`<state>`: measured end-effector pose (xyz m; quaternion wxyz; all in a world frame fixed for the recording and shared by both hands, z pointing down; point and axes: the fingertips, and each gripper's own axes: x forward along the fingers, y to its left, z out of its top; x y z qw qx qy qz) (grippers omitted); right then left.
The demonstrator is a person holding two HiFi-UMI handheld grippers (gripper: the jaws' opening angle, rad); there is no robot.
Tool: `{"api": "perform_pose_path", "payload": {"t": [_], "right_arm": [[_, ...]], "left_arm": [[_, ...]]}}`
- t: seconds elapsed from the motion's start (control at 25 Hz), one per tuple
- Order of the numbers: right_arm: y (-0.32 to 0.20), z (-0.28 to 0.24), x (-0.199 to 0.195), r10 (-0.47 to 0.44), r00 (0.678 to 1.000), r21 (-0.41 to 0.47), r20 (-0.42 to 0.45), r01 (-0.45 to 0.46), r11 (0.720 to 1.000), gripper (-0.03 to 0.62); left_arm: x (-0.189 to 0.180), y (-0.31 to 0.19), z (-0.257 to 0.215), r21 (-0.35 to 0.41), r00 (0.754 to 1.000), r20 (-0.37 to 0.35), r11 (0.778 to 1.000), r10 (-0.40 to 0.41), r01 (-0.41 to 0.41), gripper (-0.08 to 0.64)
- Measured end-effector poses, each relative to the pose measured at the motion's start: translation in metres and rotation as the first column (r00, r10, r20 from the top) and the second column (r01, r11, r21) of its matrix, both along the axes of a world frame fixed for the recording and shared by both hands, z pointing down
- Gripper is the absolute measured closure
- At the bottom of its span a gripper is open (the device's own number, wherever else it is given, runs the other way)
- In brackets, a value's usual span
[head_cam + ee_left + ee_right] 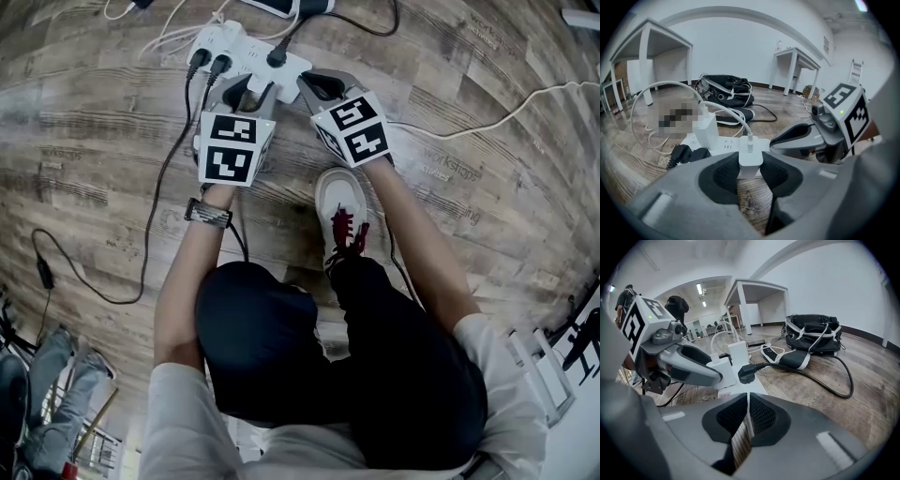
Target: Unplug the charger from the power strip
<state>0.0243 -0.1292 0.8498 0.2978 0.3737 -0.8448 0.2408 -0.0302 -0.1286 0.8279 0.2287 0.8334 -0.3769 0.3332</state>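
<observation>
Grasp made, pull not yet made, by the look of it.

White square plastic charger (751, 153) upright at the near end of the long white plastic power strip (239, 47), on a wood-plank floor (94, 141). Thin white cable (740, 123) plugged into its top.

Left gripper (750, 165) clamped on the charger, one dark pad pressed on each flank. Base apparently flush on the strip, no gap or prongs visible in the left gripper view. Judged not yet out of its socket.

Right gripper (746, 405) with jaws drawn together, only a thin slit between the pads, nothing held. Tips at the strip's end, just beside the charger, probably to pin the strip down. Actual contact with the strip not confirmable.

Also on the strip, all untouched:
- tall white adapter (707, 130)
- two black plugs (686, 153) beside it
- a further black plug with thick cord (746, 373)

Done: approach and a grip on the correct item. Left: a straight pull off the socket face with the strip kept from lifting, then the charger carried clear. Roughly halfway, as a judgement.
</observation>
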Motion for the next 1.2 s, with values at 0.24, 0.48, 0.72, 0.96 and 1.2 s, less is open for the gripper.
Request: {"api": "perform_pose_path", "payload": {"t": [0.24, 0.48, 0.72, 0.96, 1.2], "right_arm": [[0.0, 0.0, -0.001, -0.003, 1.0, 0.0, -0.001, 0.003, 1.0, 0.575], [0.0, 0.0, 0.0, 0.009, 1.0, -0.002, 0.004, -0.009, 1.0, 0.575], [-0.001, -0.001, 0.002, 0.025, 1.0, -0.01, 0.019, -0.025, 1.0, 0.575], [0.0, 0.0, 0.001, 0.031, 0.999, -0.012, 0.028, -0.031, 0.999, 0.575], [-0.001, 0.0, 0.0, 0.032, 0.999, -0.007, 0.03, -0.032, 0.999, 0.575]], "left_arm": [[-0.002, 0.0, -0.001, -0.016, 0.999, -0.03, 1.0, -0.025, 0.025, 0.42], [-0.003, -0.006, -0.016, 0.032, 1.0, -0.027, 0.999, -0.001, 0.001, 0.42], [-0.007, -0.001, -0.02, -0.109, 0.944, -0.297, 0.987, -0.145, 0.118, 0.42], [-0.003, 0.002, -0.014, -0.171, 0.906, -0.37, 0.974, -0.203, 0.149, 0.419], [-0.01, 0.002, -0.01, -0.23, 0.859, -0.438, 0.956, -0.267, 0.18, 0.419]]}}
